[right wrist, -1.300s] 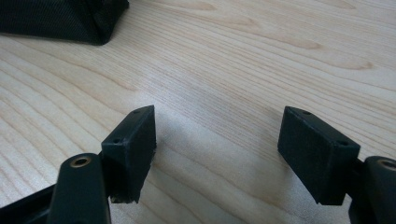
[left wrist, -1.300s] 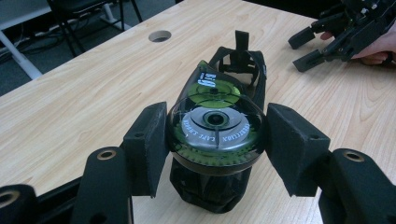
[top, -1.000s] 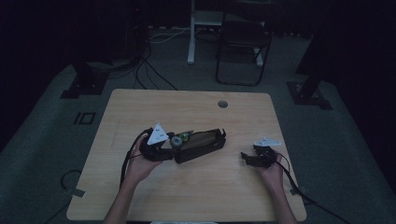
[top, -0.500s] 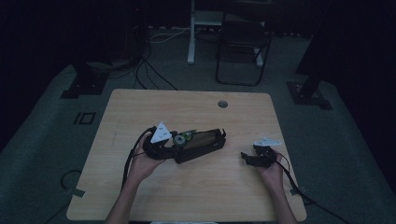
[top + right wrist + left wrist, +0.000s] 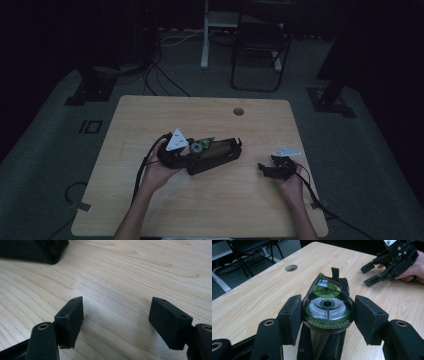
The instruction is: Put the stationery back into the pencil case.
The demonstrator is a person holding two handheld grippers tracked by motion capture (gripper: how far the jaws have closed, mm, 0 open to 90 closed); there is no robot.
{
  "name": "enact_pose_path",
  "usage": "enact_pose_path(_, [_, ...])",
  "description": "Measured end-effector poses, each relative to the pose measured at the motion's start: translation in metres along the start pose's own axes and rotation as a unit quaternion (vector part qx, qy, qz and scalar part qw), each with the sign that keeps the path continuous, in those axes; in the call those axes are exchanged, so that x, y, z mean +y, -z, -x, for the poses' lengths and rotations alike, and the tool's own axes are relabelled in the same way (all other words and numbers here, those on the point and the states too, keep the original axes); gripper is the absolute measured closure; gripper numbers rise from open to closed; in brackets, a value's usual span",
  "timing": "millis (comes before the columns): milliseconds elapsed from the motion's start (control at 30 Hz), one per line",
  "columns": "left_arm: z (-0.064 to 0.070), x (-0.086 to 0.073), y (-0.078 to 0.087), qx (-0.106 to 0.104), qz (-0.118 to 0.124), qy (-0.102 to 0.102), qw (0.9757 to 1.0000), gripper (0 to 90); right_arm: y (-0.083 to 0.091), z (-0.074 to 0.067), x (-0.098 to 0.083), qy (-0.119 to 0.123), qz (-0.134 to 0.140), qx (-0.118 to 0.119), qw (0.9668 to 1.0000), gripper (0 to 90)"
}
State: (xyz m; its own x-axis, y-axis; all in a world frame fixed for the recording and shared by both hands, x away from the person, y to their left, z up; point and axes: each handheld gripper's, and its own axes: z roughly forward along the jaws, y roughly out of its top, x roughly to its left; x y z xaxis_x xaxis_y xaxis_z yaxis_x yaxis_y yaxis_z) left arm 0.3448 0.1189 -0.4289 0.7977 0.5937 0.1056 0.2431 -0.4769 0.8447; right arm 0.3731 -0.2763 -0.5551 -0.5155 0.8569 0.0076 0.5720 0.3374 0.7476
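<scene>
High view: two grippers, one table (image 5: pixel 150 120)

A light wood-grain counter (image 5: pixel 200 210) with a small round cable hole (image 5: pixel 238 111) near its far edge stands on grey carpeted floor (image 5: pixel 45 165) in a dim room. Beyond it, a black folding chair (image 5: pixel 260 47) sits beside a white desk leg (image 5: pixel 204 35). Black cables (image 5: pixel 160 75) trail across the floor near a dark stand base (image 5: pixel 90 90).
</scene>
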Motion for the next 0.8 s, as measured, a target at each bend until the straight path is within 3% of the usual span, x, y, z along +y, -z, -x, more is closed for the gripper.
enact_pose_path(800, [0.002, 0.007, -0.018, -0.016, 0.003, -0.005, 0.9998, 41.5, 0.000, 0.000, 0.000, 0.000, 0.000, 0.000, 1.0000, 27.6])
